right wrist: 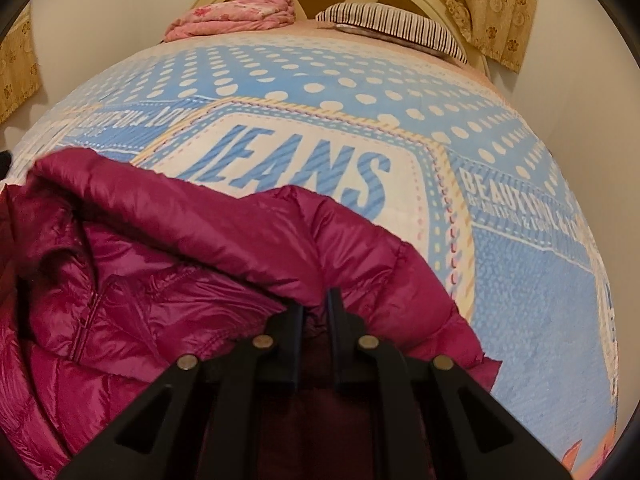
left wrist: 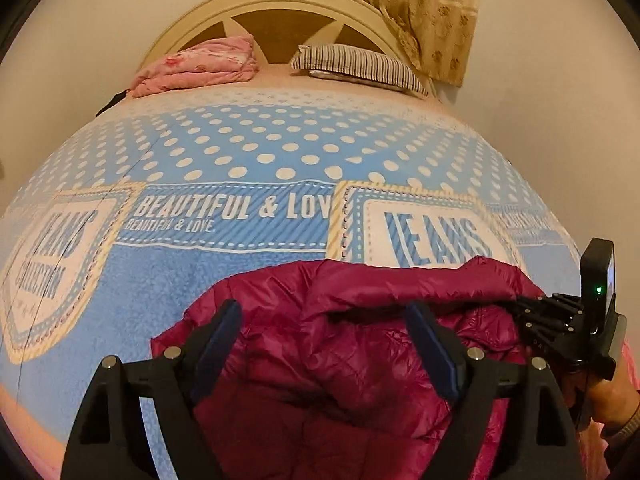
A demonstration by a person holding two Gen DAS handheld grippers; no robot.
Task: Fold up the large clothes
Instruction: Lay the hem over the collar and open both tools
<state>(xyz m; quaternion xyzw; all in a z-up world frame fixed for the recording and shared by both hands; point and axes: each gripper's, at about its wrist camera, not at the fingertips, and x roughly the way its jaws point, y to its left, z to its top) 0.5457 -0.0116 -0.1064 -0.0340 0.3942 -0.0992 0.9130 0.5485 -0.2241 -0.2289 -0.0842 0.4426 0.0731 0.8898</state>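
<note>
A shiny magenta puffer jacket (left wrist: 340, 344) lies crumpled on the near part of the bed. My left gripper (left wrist: 324, 320) hangs open over it, its jaws wide apart and holding nothing. My right gripper (right wrist: 316, 300) is shut on a fold of the jacket (right wrist: 180, 264), its jaws nearly together with fabric pinched between them. The right gripper also shows at the right edge of the left wrist view (left wrist: 560, 312), at the jacket's right side. The jacket's zipper runs down its left part in the right wrist view.
The bed has a blue polka-dot blanket (left wrist: 260, 148) printed with "JEANS". A folded pink quilt (left wrist: 196, 68) and a striped pillow (left wrist: 360, 64) lie by the cream headboard (left wrist: 280, 4). A beige curtain (left wrist: 432, 12) hangs at the back right.
</note>
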